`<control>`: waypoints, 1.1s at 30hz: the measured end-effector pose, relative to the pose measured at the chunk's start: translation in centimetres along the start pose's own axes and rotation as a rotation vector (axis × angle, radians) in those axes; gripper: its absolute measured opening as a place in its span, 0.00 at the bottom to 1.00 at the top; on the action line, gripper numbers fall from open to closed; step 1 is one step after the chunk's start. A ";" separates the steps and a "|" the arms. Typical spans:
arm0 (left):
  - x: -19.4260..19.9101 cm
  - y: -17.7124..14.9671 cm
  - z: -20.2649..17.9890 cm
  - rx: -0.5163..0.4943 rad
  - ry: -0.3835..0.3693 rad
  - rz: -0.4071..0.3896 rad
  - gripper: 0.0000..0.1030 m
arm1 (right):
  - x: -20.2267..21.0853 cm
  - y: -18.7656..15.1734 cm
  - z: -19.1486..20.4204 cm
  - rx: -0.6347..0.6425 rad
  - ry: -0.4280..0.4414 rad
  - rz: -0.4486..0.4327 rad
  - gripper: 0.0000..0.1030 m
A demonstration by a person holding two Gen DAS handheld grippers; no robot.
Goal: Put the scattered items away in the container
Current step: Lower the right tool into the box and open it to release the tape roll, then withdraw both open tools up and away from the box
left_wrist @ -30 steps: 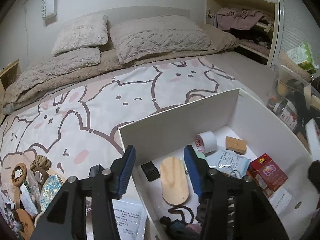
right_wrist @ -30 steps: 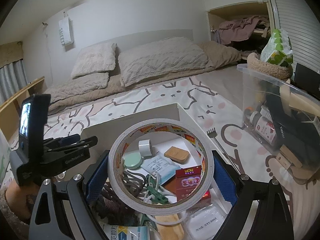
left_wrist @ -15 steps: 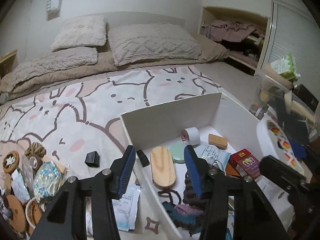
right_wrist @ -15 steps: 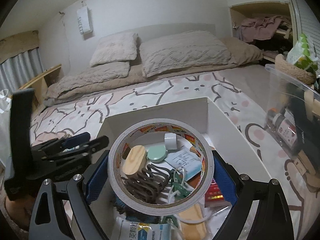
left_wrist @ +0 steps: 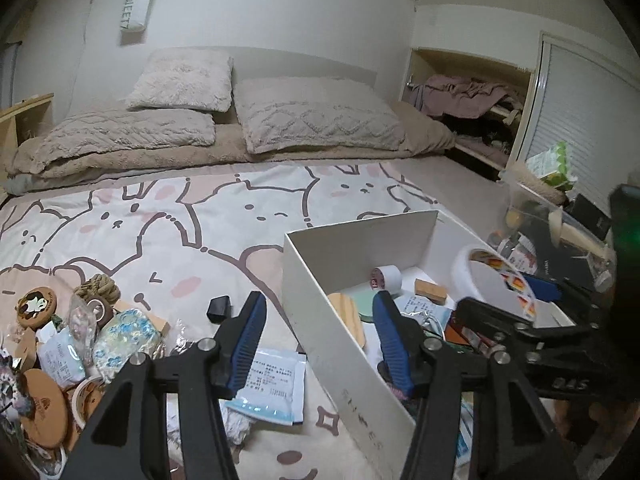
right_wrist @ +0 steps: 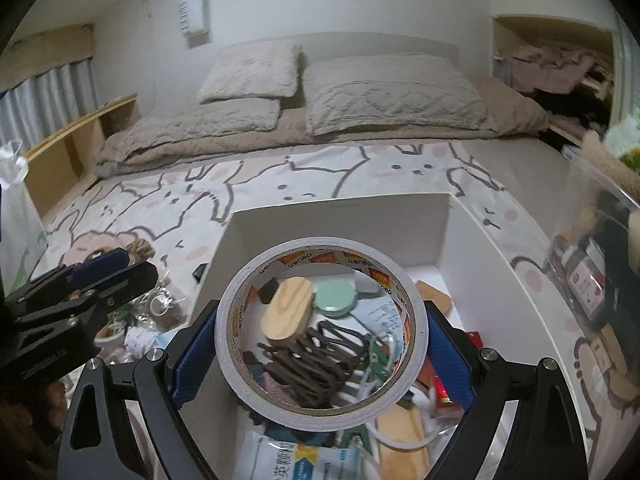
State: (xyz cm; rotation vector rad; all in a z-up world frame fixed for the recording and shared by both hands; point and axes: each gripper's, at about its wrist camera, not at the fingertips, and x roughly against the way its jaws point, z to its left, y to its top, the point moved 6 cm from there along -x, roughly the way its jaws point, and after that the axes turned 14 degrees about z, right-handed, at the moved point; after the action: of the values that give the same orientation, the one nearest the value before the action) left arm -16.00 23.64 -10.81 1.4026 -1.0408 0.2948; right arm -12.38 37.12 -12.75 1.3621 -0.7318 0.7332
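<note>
The right tool [right_wrist: 322, 354] grips a large tape roll [right_wrist: 320, 334] over the white box [right_wrist: 340, 216] on the bed; the left tool [left_wrist: 320, 340], jaws opening and empty, straddles the box's left wall

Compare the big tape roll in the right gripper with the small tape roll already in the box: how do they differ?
The big tape roll is held between the right gripper's pads above the white box; the small tape roll lies loose on the box floor. The big one is far wider. Both are white with red-printed cores.
</note>
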 end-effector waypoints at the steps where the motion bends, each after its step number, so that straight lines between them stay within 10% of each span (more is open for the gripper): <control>1: 0.3 -0.2 0.1 -0.001 -0.001 -0.003 0.53 | -0.1 0.0 0.4 0.010 0.001 0.006 0.91; 11: 2.8 -1.5 0.9 0.020 -0.003 -0.045 0.92 | -0.5 -0.2 -0.6 -0.070 0.001 0.024 1.00; 33: 3.3 -2.3 1.2 0.003 0.016 -0.051 0.93 | -0.3 -0.3 -0.8 -0.084 -0.013 0.010 1.00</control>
State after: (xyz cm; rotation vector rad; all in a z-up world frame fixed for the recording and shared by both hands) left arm -12.98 20.77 -10.06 1.4247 -0.9905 0.2699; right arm -12.24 37.93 -13.22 1.2892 -0.7714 0.6947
